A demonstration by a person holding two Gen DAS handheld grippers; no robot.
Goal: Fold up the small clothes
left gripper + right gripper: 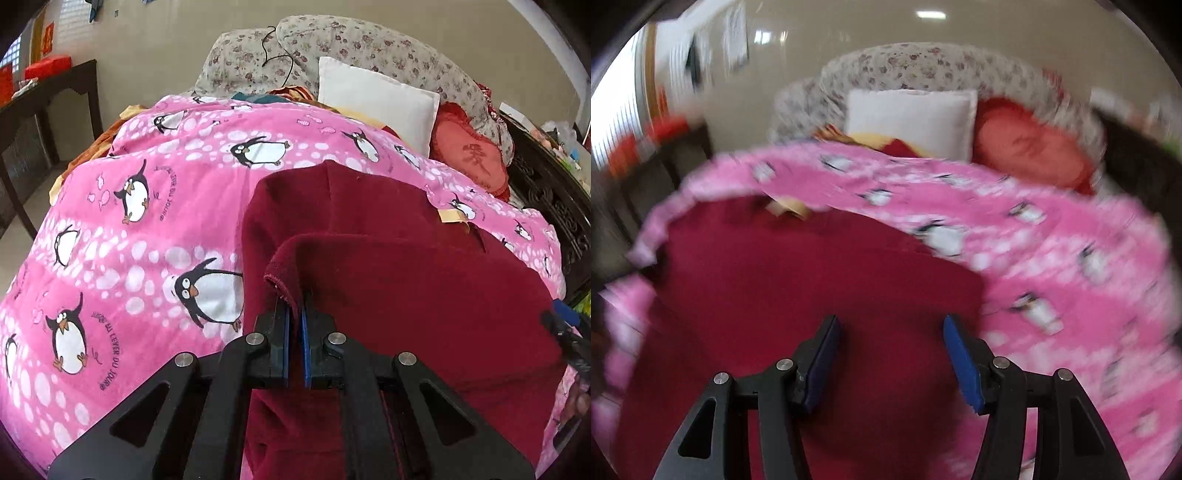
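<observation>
A dark red garment point(399, 258) lies on a pink penguin blanket point(147, 206) on a bed. My left gripper point(295, 306) is shut on a hemmed edge of the garment point(280, 273) and holds that fold lifted over the rest of the cloth. In the blurred right wrist view, my right gripper point(892, 325) is open and empty just above the garment point(798, 280), with the pink blanket point(1052, 258) to its right. The right gripper also shows at the right edge of the left wrist view point(569, 336).
A white pillow point(376, 99), a red cushion point(469, 155) and a floral bolster point(369, 48) lie at the head of the bed. A dark wooden table point(40, 110) stands to the left. A carved dark bed frame point(554, 192) runs along the right.
</observation>
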